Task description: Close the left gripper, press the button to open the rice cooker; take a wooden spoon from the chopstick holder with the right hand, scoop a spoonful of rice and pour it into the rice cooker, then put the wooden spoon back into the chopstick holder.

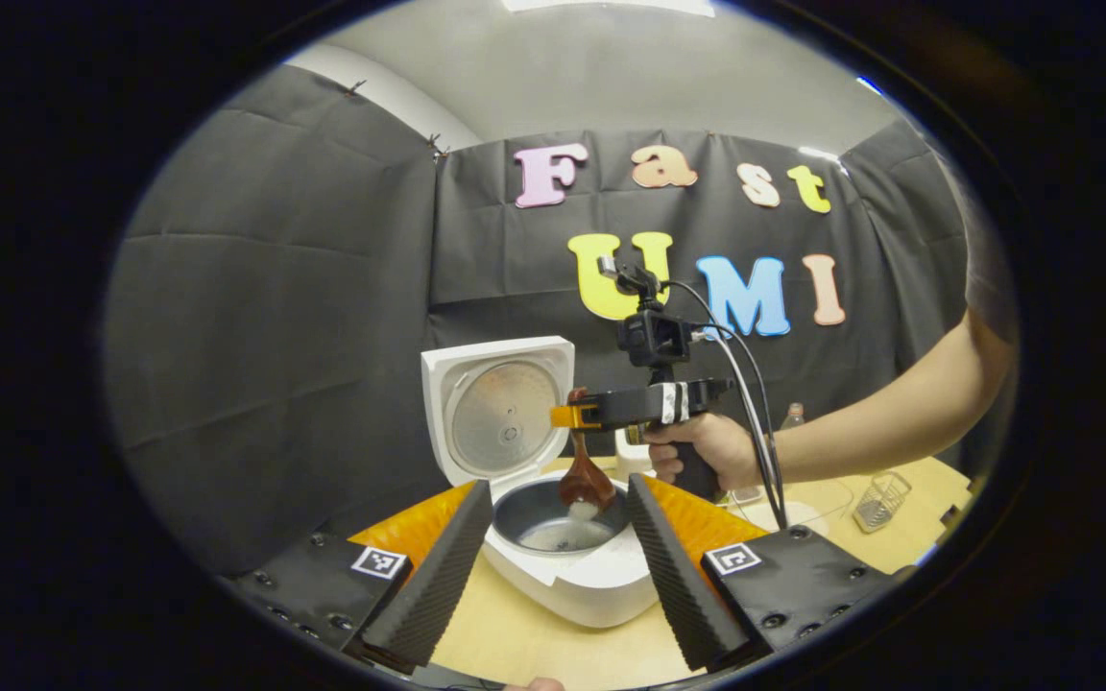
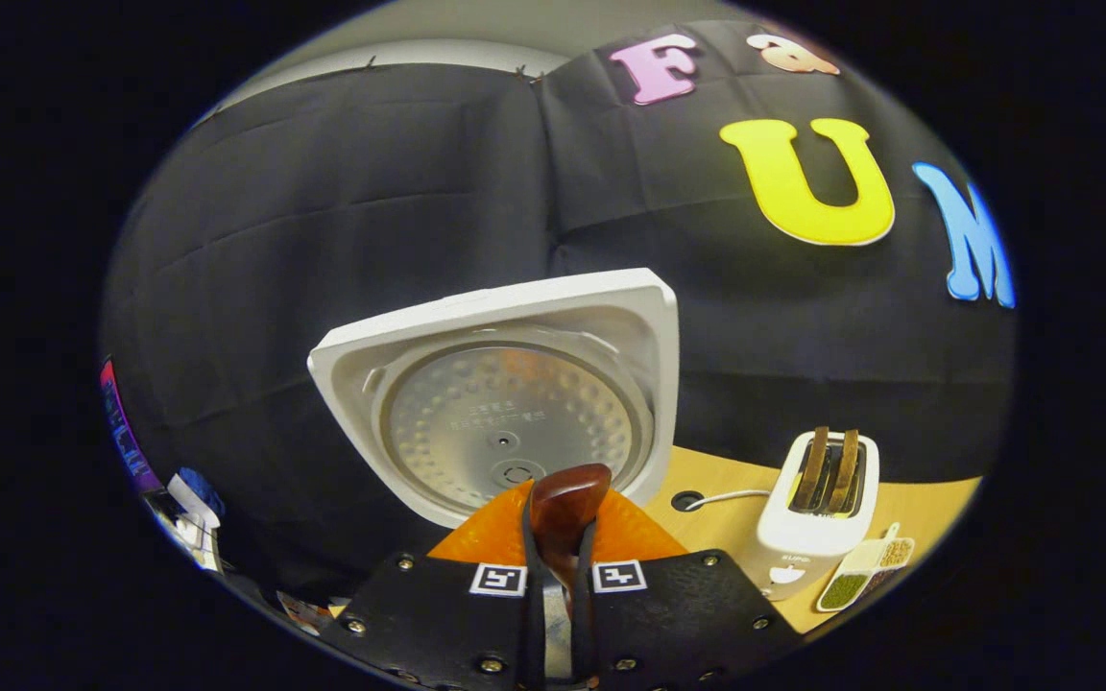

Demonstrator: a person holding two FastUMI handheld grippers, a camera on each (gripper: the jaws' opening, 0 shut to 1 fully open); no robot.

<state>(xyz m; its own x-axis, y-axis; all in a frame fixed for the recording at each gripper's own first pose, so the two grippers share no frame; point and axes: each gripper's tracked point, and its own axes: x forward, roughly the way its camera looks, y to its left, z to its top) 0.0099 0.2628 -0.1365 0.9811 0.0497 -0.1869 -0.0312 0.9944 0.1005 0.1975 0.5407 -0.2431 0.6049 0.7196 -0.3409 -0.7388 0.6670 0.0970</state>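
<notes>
Two fingers of my left hand-held gripper (image 1: pixel 553 557) stand wide apart in the left gripper view, framing the white rice cooker (image 1: pixel 563 552) on the table (image 1: pixel 524 643), lid up. Beyond it my right hand-held gripper (image 1: pixel 574 416) holds the wooden spoon (image 1: pixel 584 480), bowl tipped down over the inner pot with rice at its tip. Far right sits the chopstick holder (image 1: pixel 881 499).

From the right gripper view, my fingers clamp the spoon's handle; the raised lid (image 2: pixel 505 403) faces me, a toaster (image 2: pixel 817 509) at right.

white toaster (image 2: pixel 817 513), small divided tray (image 2: pixel 865 574) beside it, wooden table (image 2: pixel 927 504)
</notes>
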